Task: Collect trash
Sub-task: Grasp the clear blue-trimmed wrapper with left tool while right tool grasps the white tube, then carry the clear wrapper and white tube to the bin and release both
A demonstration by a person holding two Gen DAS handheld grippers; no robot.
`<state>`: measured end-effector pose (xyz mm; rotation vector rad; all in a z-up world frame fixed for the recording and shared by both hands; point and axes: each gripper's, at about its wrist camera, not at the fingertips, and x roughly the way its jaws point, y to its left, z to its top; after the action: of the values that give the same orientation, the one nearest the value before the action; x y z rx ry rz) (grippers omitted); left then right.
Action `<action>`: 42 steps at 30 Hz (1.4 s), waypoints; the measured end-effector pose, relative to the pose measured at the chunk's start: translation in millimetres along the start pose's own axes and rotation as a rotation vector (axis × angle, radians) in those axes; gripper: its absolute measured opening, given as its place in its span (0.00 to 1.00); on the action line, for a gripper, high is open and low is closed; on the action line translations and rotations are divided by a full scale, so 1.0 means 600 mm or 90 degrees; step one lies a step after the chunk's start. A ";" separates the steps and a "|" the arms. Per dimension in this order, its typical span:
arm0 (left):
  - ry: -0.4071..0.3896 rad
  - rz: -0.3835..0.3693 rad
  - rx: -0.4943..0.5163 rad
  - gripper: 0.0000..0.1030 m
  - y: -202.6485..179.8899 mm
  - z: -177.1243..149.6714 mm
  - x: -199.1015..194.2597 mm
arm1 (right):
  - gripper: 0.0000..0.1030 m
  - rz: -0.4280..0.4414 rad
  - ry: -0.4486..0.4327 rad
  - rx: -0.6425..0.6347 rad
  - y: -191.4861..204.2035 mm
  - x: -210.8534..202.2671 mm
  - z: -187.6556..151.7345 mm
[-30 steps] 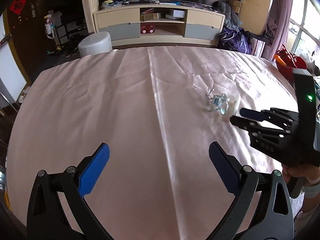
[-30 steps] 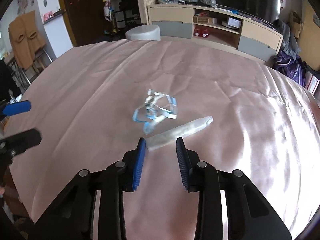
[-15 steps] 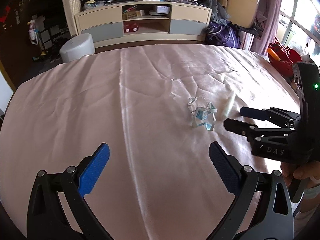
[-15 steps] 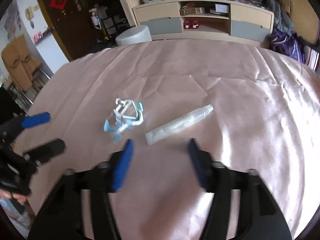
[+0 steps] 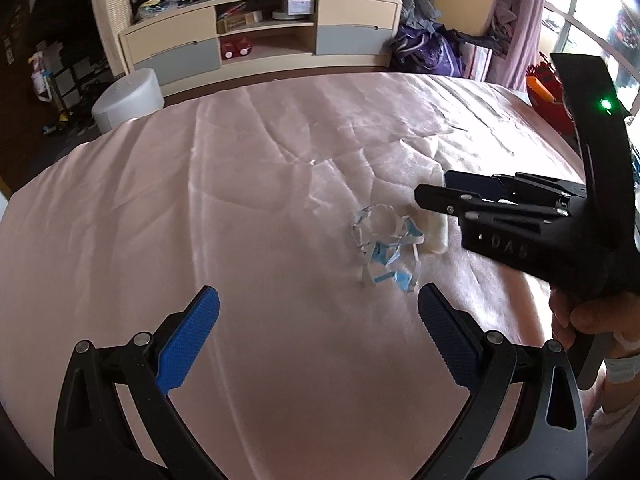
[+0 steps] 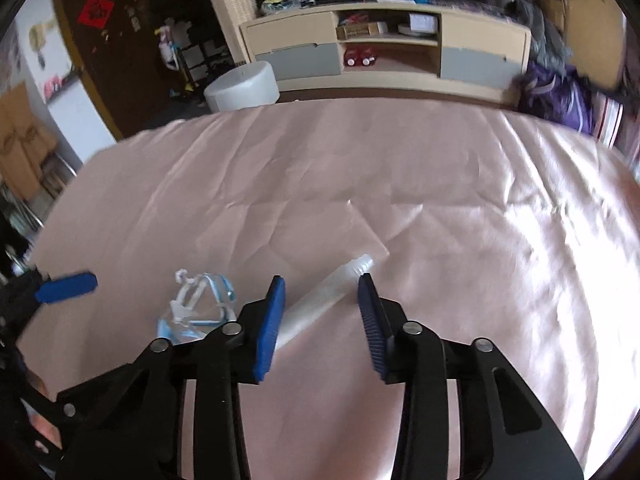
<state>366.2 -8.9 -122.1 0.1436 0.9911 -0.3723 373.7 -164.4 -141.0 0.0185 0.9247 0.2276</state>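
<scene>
A crumpled blue-and-white plastic wrapper (image 5: 386,250) lies on the pink tablecloth (image 5: 240,208), with a clear plastic tube (image 6: 328,298) beside it. My left gripper (image 5: 316,312) is open and empty, just short of the wrapper. My right gripper (image 6: 322,312) is open with its fingers on either side of the tube, low over the cloth. In the left wrist view the right gripper (image 5: 444,188) covers most of the tube (image 5: 438,228). The wrapper shows left of my right gripper (image 6: 200,304).
The round table's far edge faces a low cabinet (image 5: 260,40) and a white stool (image 5: 128,98). Purple bags (image 5: 424,54) and red items (image 5: 544,84) stand at the right, beyond the table. A left fingertip (image 6: 66,286) shows at the right wrist view's left edge.
My left gripper has come closer to the wrapper. My right gripper opened from nearly shut and moved forward until its fingers straddle the tube.
</scene>
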 end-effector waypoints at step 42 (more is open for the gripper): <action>-0.096 0.049 -0.001 0.09 -0.142 -0.187 -0.257 | 0.14 0.050 -0.090 -0.064 0.038 -0.300 -0.179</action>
<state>170.4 -18.9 -49.9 0.1499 0.8345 -0.3083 179.7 -187.4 -61.2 -0.0214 0.7720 0.3414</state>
